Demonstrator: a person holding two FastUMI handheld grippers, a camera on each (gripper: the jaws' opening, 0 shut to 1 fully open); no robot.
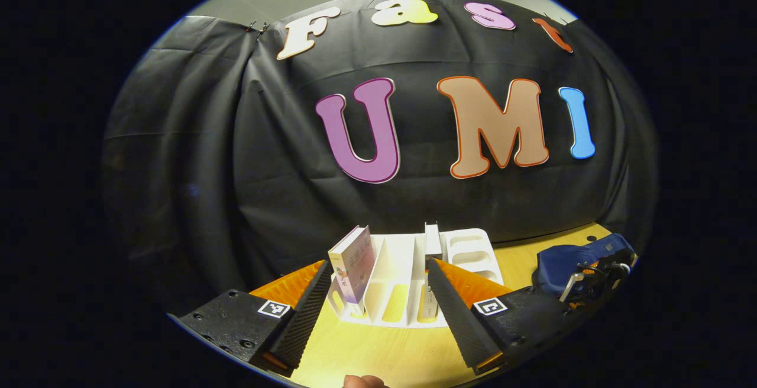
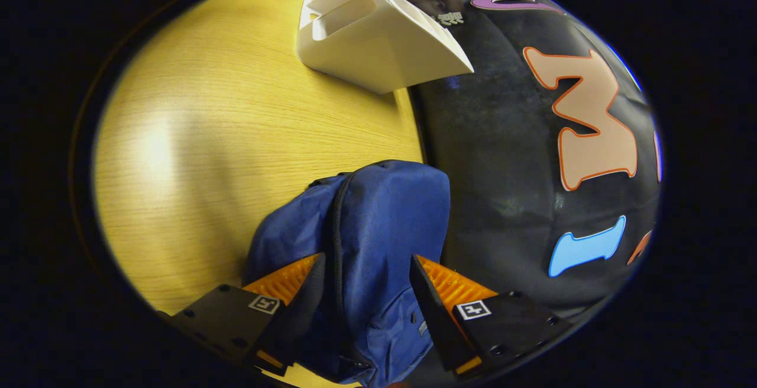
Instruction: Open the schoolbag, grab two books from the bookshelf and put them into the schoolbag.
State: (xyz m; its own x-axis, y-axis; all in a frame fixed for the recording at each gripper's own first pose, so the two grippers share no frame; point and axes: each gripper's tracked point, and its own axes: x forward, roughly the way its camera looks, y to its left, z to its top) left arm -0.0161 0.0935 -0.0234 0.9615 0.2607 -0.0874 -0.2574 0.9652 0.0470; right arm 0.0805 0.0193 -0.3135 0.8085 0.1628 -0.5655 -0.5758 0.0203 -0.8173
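Left gripper view: the left tongs (image 1: 378, 302) are spread wide and pinch nothing. They point at the white bookshelf (image 1: 408, 275) that stands on the yellow wooden table (image 1: 384, 352), close to the black cloth wall. A book with a pale cover (image 1: 353, 264) leans in the left slot of the bookshelf. A thin second book (image 1: 432, 240) stands upright farther right in the bookshelf. To the right of the bookshelf, well apart from it, lies the blue schoolbag (image 1: 568, 261), with the other tongs just beside it.

In the right gripper view, the right tongs (image 2: 368, 281) are spread too, one finger on each side of the schoolbag (image 2: 378, 228), whose dark zipper (image 2: 338, 240) runs between them. I cannot tell if the fingers touch the cloth. The bookshelf (image 2: 372, 39) stands beyond the schoolbag on the table (image 2: 207, 139).
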